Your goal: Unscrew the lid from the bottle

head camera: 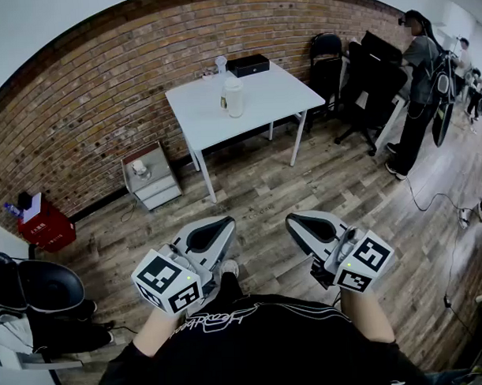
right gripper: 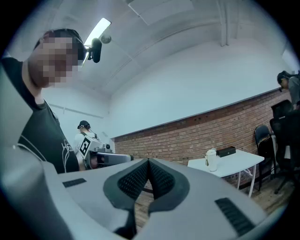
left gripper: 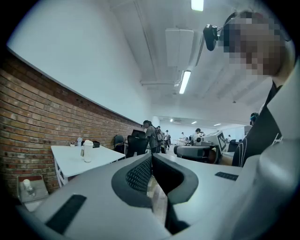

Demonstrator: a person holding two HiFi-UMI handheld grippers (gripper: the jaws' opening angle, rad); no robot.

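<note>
Two grippers are held low in front of the person, well apart from the table [head camera: 258, 108]. The left gripper [head camera: 217, 226] and the right gripper [head camera: 305, 222] are both closed tight, and nothing is gripped in either. The unscrewing is judged not yet begun; only the approach is in hand. The bottle [head camera: 234, 97] is stood upright on the table, with its lid [head camera: 232, 79] on. Next, the table must be reached and both grippers opened, one for the body and one for the lid. What is held in the bottle cannot be told.
</note>
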